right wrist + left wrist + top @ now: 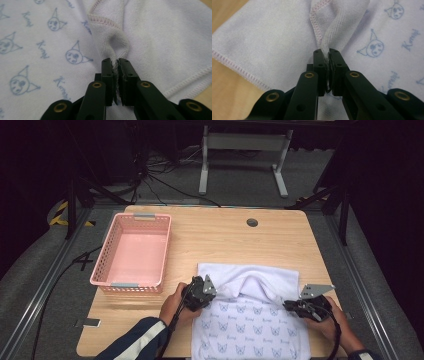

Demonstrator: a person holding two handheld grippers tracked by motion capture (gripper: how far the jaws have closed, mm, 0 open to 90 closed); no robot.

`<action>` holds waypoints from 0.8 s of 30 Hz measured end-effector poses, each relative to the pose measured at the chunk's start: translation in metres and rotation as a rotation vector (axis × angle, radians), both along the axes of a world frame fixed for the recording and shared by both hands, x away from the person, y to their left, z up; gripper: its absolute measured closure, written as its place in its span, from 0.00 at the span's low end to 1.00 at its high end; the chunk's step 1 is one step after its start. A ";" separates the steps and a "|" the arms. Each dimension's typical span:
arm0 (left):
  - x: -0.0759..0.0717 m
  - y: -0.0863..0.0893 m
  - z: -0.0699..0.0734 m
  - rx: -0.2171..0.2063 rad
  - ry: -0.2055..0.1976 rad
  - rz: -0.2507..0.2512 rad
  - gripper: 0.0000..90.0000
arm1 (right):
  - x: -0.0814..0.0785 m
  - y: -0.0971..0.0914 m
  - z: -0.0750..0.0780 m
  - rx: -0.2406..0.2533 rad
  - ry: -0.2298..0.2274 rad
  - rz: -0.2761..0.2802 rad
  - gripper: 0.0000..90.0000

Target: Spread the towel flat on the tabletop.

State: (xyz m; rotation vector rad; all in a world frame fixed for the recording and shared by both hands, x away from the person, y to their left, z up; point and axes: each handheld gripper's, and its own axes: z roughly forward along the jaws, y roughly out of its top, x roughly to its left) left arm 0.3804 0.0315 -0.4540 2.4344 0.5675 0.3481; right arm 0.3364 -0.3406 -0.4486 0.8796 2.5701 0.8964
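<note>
A white towel (250, 315) printed with small blue cartoon faces lies on the near part of the wooden table (220, 235), its far edge folded back toward me so the plain side shows. My left gripper (214, 294) is shut on the left corner of that folded edge; the cloth (332, 32) rises pinched between its jaws. At the right, my right gripper (289, 304) is shut on the other corner, with bunched cloth (117, 47) held in its jaws. Both grippers hang low over the towel. The folded edge sags in a curve between them.
An empty pink plastic basket (134, 251) stands on the left part of the table. A round cable hole (252, 222) sits near the far edge. Beyond the table are a white stand's legs (245, 160) and cables on the grey floor.
</note>
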 end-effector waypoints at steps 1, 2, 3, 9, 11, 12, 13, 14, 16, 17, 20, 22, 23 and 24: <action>0.008 -0.003 0.000 0.011 -0.007 0.017 0.95 | 0.009 0.001 0.000 -0.021 -0.022 -0.018 0.93; 0.008 -0.003 0.000 0.011 -0.007 0.017 0.95 | 0.009 0.001 0.000 -0.021 -0.022 -0.018 0.93; 0.017 -0.007 0.000 0.008 -0.017 0.041 0.95 | 0.018 0.003 0.000 -0.028 -0.032 -0.031 0.93; 0.064 -0.017 0.000 0.006 -0.030 0.150 0.95 | 0.078 0.009 0.000 -0.045 -0.064 -0.123 0.93; 0.077 -0.021 0.000 0.014 -0.052 0.186 0.95 | 0.086 0.010 0.000 -0.058 -0.072 -0.141 0.93; 0.081 -0.023 0.000 0.018 -0.054 0.197 0.95 | 0.093 0.011 0.000 -0.065 -0.079 -0.152 0.93; 0.087 -0.024 0.000 0.026 -0.050 0.205 0.95 | 0.098 0.011 0.000 -0.074 -0.086 -0.159 0.93; 0.094 -0.026 0.000 0.025 -0.062 0.217 0.95 | 0.103 0.012 0.000 -0.081 -0.094 -0.177 0.93; 0.106 -0.028 0.000 0.026 -0.057 0.233 0.95 | 0.115 0.013 0.000 -0.091 -0.107 -0.197 0.93; 0.111 -0.028 0.000 0.012 -0.049 0.253 0.95 | 0.121 0.013 0.000 -0.095 -0.114 -0.208 0.93; 0.122 -0.031 0.000 0.019 -0.056 0.272 0.95 | 0.135 0.013 -0.001 -0.091 -0.131 -0.240 0.93; 0.125 -0.031 0.000 0.022 -0.062 0.277 0.95 | 0.138 0.013 -0.001 -0.093 -0.132 -0.246 0.93; 0.127 -0.032 0.000 0.024 -0.059 0.285 0.95 | 0.141 0.013 -0.001 -0.093 -0.136 -0.255 0.93; 0.131 -0.033 0.001 0.044 -0.073 0.290 0.95 | 0.147 0.015 -0.001 -0.095 -0.134 -0.270 0.93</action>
